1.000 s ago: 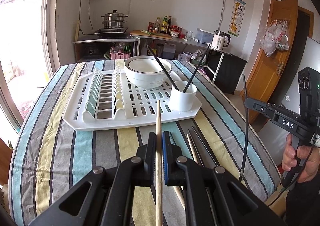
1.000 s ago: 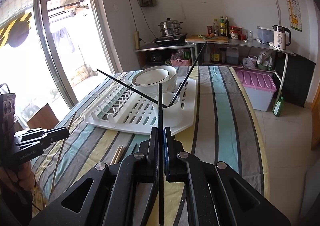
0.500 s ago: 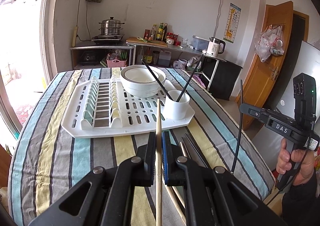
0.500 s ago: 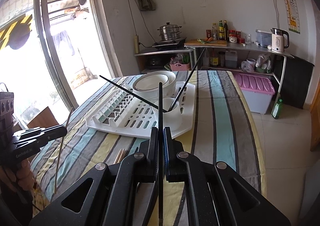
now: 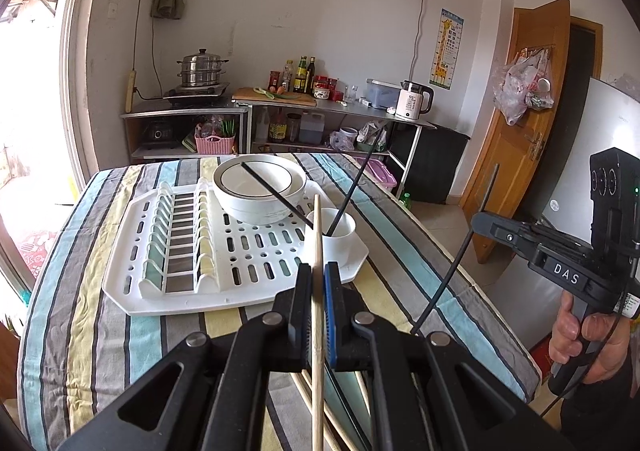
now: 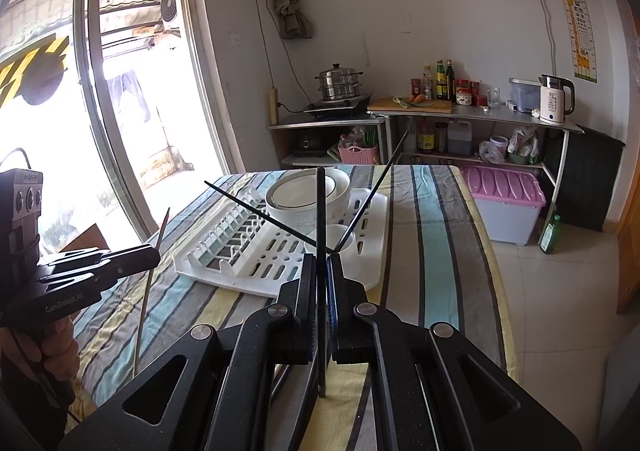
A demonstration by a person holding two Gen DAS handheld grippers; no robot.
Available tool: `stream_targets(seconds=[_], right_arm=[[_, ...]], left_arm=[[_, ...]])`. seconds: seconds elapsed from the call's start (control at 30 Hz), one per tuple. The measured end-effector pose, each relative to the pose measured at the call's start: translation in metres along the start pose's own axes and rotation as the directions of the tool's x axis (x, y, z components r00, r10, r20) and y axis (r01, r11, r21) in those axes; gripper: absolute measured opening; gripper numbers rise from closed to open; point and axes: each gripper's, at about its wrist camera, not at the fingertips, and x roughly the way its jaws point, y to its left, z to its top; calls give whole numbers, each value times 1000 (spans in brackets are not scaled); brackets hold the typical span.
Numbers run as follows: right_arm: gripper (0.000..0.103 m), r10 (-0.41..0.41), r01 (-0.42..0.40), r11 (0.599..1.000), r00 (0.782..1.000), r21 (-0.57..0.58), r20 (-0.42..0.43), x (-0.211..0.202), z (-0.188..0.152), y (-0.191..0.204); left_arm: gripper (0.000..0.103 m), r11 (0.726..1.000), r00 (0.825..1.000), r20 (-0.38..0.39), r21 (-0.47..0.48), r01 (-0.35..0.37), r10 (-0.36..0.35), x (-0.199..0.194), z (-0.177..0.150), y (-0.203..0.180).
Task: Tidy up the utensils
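My left gripper (image 5: 318, 271) is shut on a pale wooden chopstick (image 5: 318, 235) that points up over the white cup (image 5: 334, 239). My right gripper (image 6: 321, 263) is shut on a black chopstick (image 6: 321, 211), held upright. That cup (image 6: 332, 237) stands on the white drying rack (image 5: 180, 287) and holds two black chopsticks (image 5: 352, 191) that lean apart. A white bowl (image 5: 260, 191) sits behind it on the rack. In the left wrist view the right gripper (image 5: 478, 221) hangs over the table's right edge with its black chopstick (image 5: 456, 263). Several loose chopsticks (image 5: 304, 391) lie under my left gripper.
The rack rests on a striped tablecloth (image 5: 80, 291). Behind the table are shelves with a steel pot (image 5: 202, 67), bottles and a kettle (image 5: 412, 103). A pink-lidded bin (image 6: 504, 191) stands on the floor at right. A person's hand (image 5: 588, 339) grips the right handle.
My left gripper has risen with the wooden chopstick, so the rack and cup sit farther below and the table looks smaller. The right gripper has barely moved.
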Motion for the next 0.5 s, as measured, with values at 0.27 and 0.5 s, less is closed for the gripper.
stream_targets(seconds=[0.27, 0.5], right_arm=[[5, -8, 8, 1000, 1000, -4, 24, -3, 10, -1], [5, -9, 10, 1000, 998, -7, 69, -2, 38, -4]], left_arm=[[6, 999, 999, 11, 1, 45, -45, 14, 25, -10], [6, 998, 998, 28, 9, 57, -58, 36, 58, -20]])
